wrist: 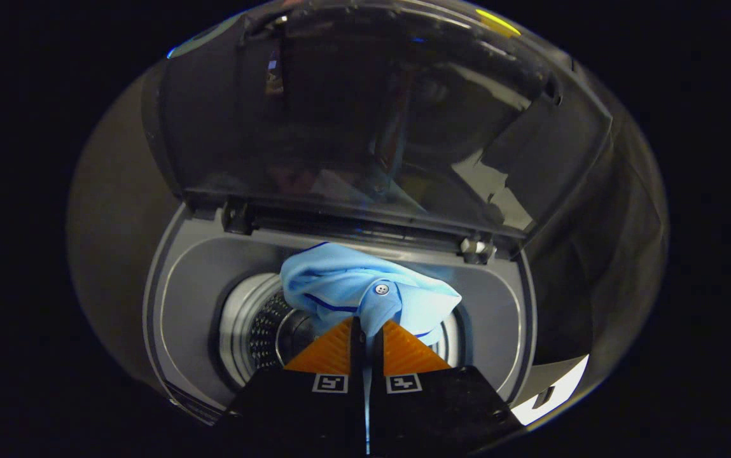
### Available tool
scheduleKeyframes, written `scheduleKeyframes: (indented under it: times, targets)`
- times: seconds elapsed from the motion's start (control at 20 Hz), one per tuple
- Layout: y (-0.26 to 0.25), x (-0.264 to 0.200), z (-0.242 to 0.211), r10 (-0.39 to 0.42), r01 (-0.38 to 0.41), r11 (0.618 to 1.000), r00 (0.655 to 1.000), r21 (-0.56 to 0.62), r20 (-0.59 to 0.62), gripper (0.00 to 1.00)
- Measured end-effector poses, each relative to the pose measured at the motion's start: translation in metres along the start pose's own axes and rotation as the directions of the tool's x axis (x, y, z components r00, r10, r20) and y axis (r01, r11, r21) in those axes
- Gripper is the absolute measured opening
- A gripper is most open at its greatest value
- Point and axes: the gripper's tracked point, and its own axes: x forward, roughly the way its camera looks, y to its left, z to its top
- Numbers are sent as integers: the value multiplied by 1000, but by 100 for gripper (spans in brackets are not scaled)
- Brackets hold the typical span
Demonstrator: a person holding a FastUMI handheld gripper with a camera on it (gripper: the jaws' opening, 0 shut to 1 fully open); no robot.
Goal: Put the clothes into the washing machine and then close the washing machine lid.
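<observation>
Hand-held gripper (367, 331) lower centre, clenched on light-blue buttoned cloth garment (365, 292), garment hung over round perforated steel drum (263, 334) of grey top-load washing machine (193, 286), dark see-thru lid (365, 114) raised up top.

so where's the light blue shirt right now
In the gripper view the light blue shirt is pinched in the hand-held gripper, bunched just ahead of its fingers, over the washing machine drum opening, below the raised lid.

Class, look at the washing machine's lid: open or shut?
Open. The lid stands raised behind the drum opening, while the gripper holds the blue garment above it.
</observation>
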Motion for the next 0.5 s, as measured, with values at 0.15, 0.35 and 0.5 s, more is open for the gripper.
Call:
scheduleKeyframes:
  times: [0.15, 0.35, 0.5]
  targets:
    - [4, 17, -18, 19, -18, 1000, 998, 18, -60, 7]
    - [19, 34, -35, 81, -78, 996, 990, 34, -115, 7]
    - [19, 41, -41, 75, -74, 997, 989, 14, -131, 8]
